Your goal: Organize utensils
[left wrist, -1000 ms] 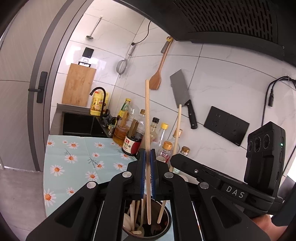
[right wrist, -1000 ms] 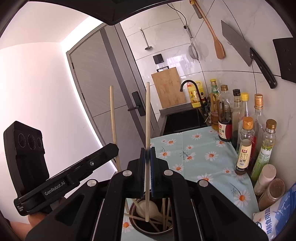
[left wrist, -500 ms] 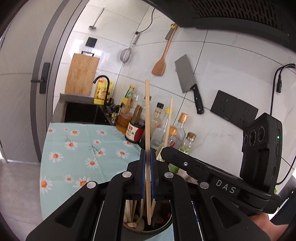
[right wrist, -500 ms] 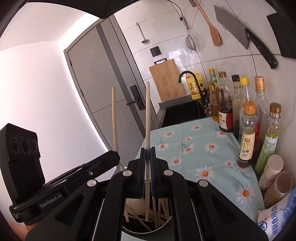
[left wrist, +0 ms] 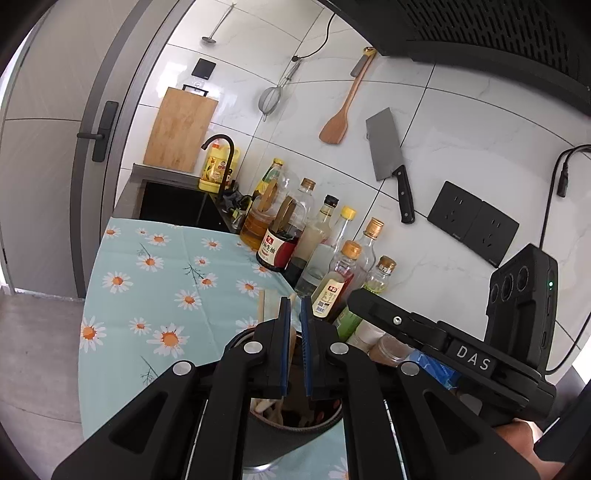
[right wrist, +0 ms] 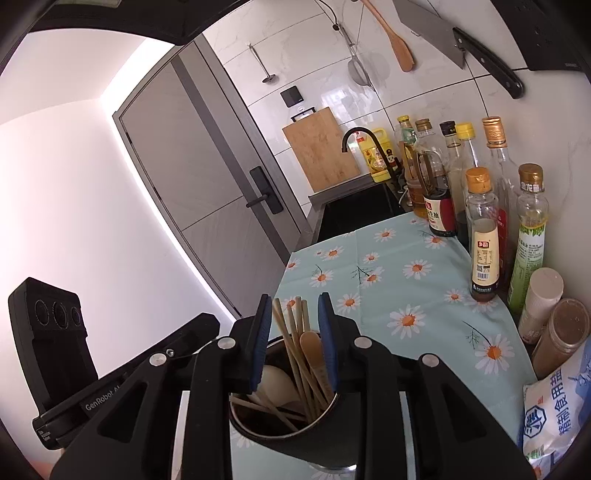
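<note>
The worktop (right wrist: 373, 258) wears a pale blue daisy-print cloth. A dark utensil pot (right wrist: 295, 439) stands on it at the near edge. Bottles (right wrist: 484, 236) line the tiled wall side, with two capped jars (right wrist: 554, 321) and a printed bag (right wrist: 554, 413) nearer. A black sink (left wrist: 173, 206) lies at the far end.

White marble-look tile wall (left wrist: 461, 122) w/ grey grout lines. Hung on it: wooden spatula (left wrist: 338, 122), cleaver (left wrist: 388, 151), strainer (left wrist: 271, 99), ladle (left wrist: 216, 24), two black sockets (left wrist: 472, 225). Dark range hood (left wrist: 480, 33) top right. Bamboo cutting board (left wrist: 181, 129) leans behind black sink (left wrist: 173, 203) w/ black tap (left wrist: 223, 155). Grey door (right wrist: 207, 177) w/ black handle, bright light strip along its frame. Bench under daisy-print cloth (left wrist: 155, 280); grey floor (left wrist: 37, 350).
</note>
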A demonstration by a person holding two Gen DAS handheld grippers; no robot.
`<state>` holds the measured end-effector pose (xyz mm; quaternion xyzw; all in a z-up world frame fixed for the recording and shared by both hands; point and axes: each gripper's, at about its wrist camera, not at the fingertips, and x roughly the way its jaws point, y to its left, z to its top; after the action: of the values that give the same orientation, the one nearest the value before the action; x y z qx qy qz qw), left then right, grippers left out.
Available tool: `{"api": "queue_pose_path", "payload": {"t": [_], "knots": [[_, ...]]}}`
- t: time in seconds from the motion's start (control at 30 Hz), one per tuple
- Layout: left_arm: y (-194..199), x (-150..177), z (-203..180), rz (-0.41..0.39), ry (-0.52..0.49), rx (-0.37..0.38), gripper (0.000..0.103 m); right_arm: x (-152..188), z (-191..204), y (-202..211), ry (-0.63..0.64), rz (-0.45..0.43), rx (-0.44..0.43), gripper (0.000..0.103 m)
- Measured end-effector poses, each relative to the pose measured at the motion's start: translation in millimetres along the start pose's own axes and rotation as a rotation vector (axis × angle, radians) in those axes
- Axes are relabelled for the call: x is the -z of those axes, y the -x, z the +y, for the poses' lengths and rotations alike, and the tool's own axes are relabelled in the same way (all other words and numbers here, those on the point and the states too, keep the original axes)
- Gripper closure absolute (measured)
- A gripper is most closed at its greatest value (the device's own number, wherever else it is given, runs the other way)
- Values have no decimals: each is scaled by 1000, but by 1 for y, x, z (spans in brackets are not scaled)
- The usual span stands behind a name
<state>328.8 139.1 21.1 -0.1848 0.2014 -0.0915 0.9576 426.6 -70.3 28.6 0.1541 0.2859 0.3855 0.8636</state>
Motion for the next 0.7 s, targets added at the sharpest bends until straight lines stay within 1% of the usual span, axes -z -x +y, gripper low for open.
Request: {"api": "queue_pose_path", "payload": {"t": [0.03,0.07,0.1,0.2,0.3,0.4,0.47,0.53,0.57,0.63,0.67,0.7], "knots": [[3,-1,-1,-4,3,5,78,0,1,3,-6,3,-3,72],[7,-2,-2,-11,6,7,72,0,1,6,-8,3,-2,71],[12,-3,-3,-19,7,8,70,0,3,10,-9,1,-1,71],[25,-6,-10,-38,-10,20,70,-1,8,21,-2,-5,-7,70],[41,-10,-18,-61,-28,27,70,0,18,36,18,-13,-9,66],[56,-11,-26,-70,-60,16,70,3,27,48,39,-16,-2,65],[63,-10,-30,-69,-80,4,70,5,31,54,43,-13,-4,57],[70,-8,-34,-63,-89,0,70,7,33,62,47,-9,-1,55],[72,-7,-34,-53,-87,6,70,8,34,66,50,-6,3,48],[77,-3,-37,-45,-92,5,70,11,36,73,78,6,36,42],[80,1,-40,-45,-109,-14,70,14,38,79,102,6,49,42],[82,5,-43,-49,-128,-37,67,16,39,83,121,5,56,42]]}}
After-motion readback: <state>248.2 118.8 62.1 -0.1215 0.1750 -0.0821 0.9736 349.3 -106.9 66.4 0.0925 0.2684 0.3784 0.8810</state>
